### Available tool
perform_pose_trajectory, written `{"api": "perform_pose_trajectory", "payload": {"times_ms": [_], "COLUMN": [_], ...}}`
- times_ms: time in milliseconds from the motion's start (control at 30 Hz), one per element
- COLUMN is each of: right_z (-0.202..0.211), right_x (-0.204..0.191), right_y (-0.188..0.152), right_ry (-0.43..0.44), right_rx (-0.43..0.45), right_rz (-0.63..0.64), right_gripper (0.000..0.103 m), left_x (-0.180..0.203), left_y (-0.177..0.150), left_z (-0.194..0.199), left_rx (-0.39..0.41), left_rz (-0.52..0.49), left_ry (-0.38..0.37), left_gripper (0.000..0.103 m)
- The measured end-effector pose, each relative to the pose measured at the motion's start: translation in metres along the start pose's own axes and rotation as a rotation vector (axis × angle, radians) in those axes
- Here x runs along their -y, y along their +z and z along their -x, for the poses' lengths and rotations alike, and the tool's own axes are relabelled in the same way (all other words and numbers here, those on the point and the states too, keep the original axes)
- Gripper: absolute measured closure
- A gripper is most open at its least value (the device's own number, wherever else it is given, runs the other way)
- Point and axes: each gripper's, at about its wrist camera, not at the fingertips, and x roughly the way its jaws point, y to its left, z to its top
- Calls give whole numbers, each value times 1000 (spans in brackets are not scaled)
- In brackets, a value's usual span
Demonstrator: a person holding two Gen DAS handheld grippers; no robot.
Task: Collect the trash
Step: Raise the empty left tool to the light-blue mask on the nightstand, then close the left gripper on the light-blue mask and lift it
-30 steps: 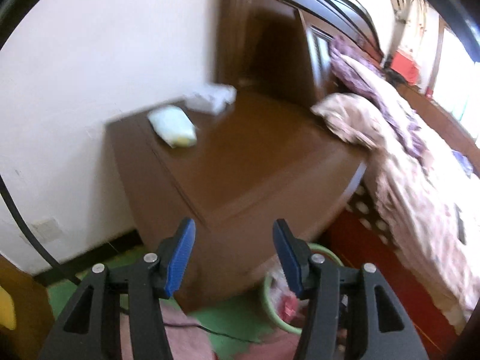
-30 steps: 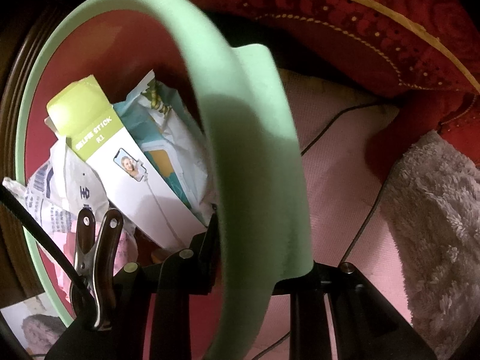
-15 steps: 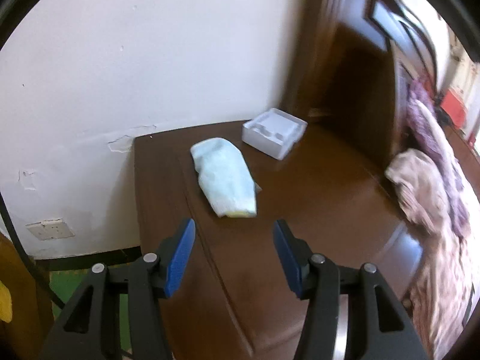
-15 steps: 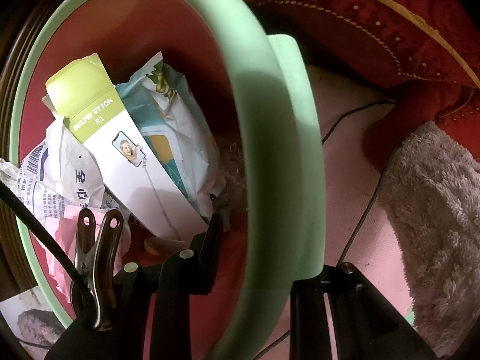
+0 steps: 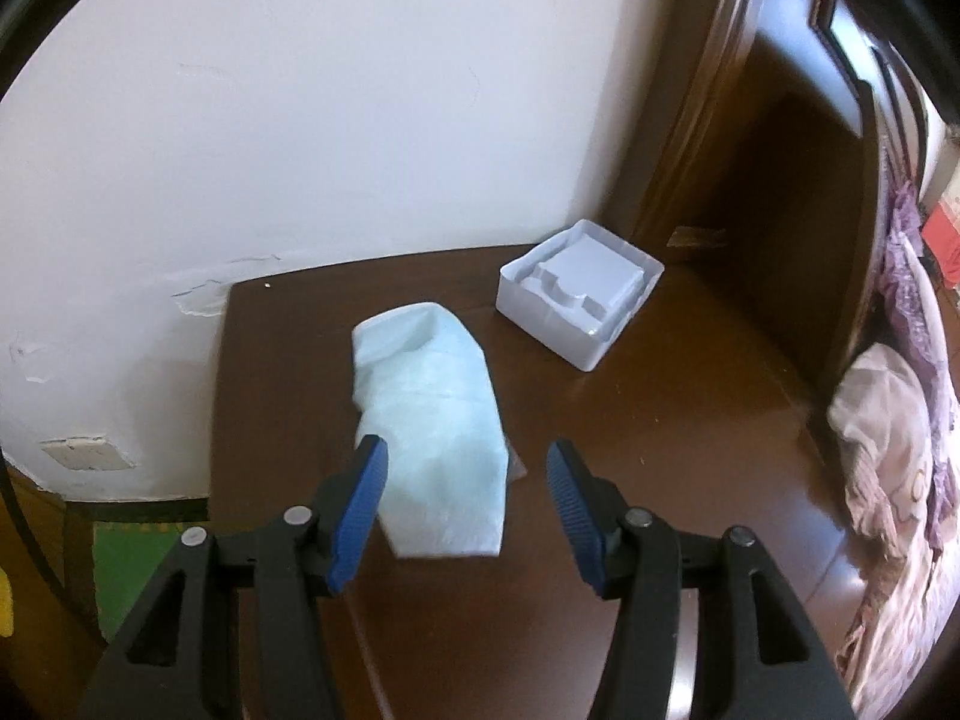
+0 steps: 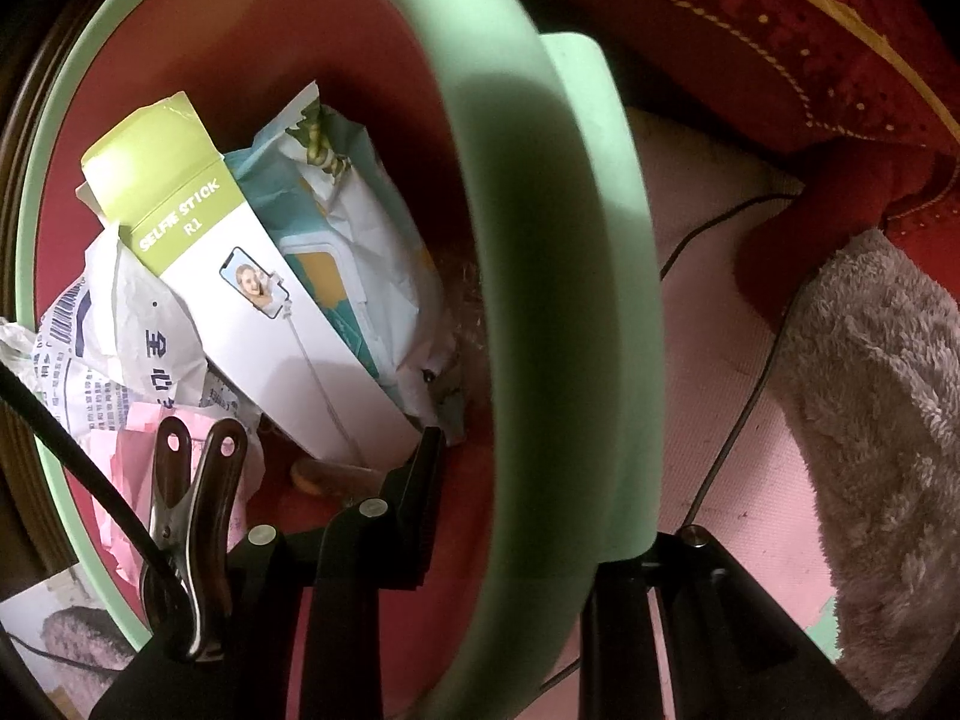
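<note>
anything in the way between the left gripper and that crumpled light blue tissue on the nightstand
Nothing visible. The left gripper hangs open just short of the light blue tissue, bare wood between them. The white plastic tray sits further back toward the wall, clear of the approach.

Crumpled pale-blue tissue [image 5: 429, 420] lies flat near white tray [image 5: 579, 294].

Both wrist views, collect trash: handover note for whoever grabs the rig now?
Left gripper: open, jaws have just been opening, nothing between the pads; it hovers at the near end of the pale blue wrapper on the nightstand.
Right gripper: shut on the rim of the green bin.
Bin already holds a selfie stick box and paper wrappers.
Left to do: the blue wrapper, then the white tray behind it.
</note>
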Motion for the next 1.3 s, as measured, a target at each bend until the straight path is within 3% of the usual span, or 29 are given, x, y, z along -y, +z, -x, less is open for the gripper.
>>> {"api": "perform_pose_trajectory", "payload": {"times_ms": [233,667,867,1300], "right_z": [2,7,7,5], "right_x": [-3,5,6,4], "right_y": [1,6,6,7], "right_ry": [-1,6,7,8], "right_rx": [-2,-3,-3,-3], "right_rz": [-1,-11,-14,-18], "right_gripper": [79,79,79,79], "left_x": [9,0,0,11], "left_y": [10,18,21,7], "left_z": [-30,-19,-35,-47], "left_rx": [-25,23,-22,-18], "left_rz": [14,53,64,-9], "left_ry": [22,45,82,124], "left_gripper": [41,41,40,40]}}
